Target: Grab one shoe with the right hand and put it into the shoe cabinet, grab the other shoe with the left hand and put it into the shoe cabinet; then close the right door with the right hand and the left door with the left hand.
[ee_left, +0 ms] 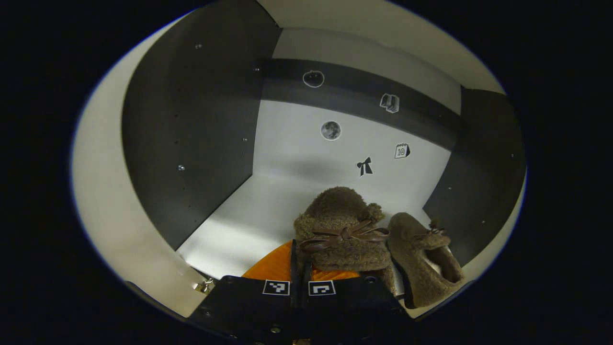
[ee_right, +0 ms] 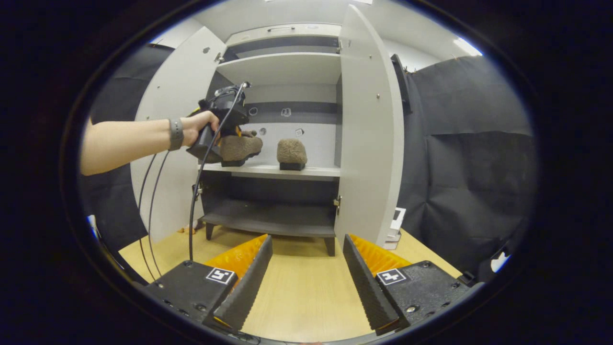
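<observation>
Inside the white two-door shoe cabinet (ee_right: 282, 62), the left claw (ee_left: 299, 268) is clamped on a fuzzy brown slipper with a bow (ee_left: 342, 235) at the middle shelf (ee_right: 273, 170); its twin slipper (ee_right: 291, 153) sits just right. Well back, the right claw (ee_right: 306, 268) hangs empty and spread over the wooden surface (ee_right: 301, 297).

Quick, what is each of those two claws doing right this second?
Left gripper: closed on the fuzzy brown shoe, at the cabinet shelf.
Right gripper: open, holding nothing, back from the cabinet.
</observation>
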A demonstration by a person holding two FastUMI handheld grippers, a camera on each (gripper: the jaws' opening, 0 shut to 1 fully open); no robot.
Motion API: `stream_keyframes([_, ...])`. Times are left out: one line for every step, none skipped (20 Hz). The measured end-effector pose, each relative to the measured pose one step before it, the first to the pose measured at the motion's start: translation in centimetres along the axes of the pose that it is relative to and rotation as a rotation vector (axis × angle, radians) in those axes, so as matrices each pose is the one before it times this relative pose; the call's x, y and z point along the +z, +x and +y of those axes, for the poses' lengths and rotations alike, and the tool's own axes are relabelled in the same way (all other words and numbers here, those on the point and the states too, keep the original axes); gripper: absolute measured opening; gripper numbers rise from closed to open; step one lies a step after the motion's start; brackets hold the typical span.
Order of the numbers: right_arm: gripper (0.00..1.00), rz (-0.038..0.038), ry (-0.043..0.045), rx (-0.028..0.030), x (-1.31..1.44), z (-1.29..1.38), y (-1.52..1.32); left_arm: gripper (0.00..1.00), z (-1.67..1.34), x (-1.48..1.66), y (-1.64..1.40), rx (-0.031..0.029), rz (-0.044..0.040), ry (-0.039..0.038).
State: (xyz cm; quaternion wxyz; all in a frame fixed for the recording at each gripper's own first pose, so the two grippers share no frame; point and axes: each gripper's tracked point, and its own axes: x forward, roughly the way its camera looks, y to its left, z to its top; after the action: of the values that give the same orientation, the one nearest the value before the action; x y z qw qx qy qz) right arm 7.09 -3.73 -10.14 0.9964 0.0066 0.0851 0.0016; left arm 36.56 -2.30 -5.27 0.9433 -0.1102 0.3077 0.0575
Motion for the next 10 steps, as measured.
stream_keyframes([0.93, 0.00001, 0.00143, -0.00888, -0.011, -0.311, 0.159, 0.00, -0.077, -0.106, 0.853, 0.00575, 0.01368, 0.00440])
stream_keyframes([0.93, 0.00154, 0.00435, -0.00449, -0.056, -0.164, 0.041, 0.12, -0.132, -0.178, 0.875, 0.00426, 0.01491, 0.00616])
stream_keyframes([0.93, 0.00317, 0.00450, -0.00444, -0.178, -0.129, -0.007, 0.00, 0.028, -0.262, 0.580, 0.00915, 0.02043, -0.00459])
stream_keyframes([0.93, 0.00408, 0.00320, -0.00374, -0.152, -0.068, 0.076, 0.00, -0.112, -0.196, 0.402, 0.00206, 0.01697, -0.00813])
stream_keyframes([0.93, 0.00489, 0.00324, -0.00313, -0.187, -0.066, 0.113, 0.00, -0.101, -0.045, 0.132, -0.00106, 0.00854, -0.00323])
stream_keyframes([0.93, 0.00421, 0.00368, 0.00041, -0.129, 0.041, 0.050, 0.12, -0.125, -0.010, -0.089, -0.00308, 0.00448, 0.00668])
stream_keyframes([0.93, 0.00308, 0.00317, 0.00132, -0.119, 0.033, 0.084, 0.02, -0.188, -0.096, -0.346, -0.01435, 0.00311, 0.00577])
stream_keyframes([0.93, -0.00072, 0.00230, 0.00189, 0.031, 0.109, 0.070, 0.13, -0.320, -0.172, -0.363, -0.01783, 0.00590, 0.00503])
stream_keyframes([0.93, -0.00099, 0.00120, 0.00159, 0.036, 0.147, 0.095, 0.20, 0.049, -0.104, -0.335, -0.00485, 0.00311, 0.00811])
stream_keyframes([0.93, -0.00009, -0.00046, 0.00491, 0.058, 0.213, 0.112, 0.28, 0.161, 0.117, -0.705, -0.00350, -0.00312, 0.01004])
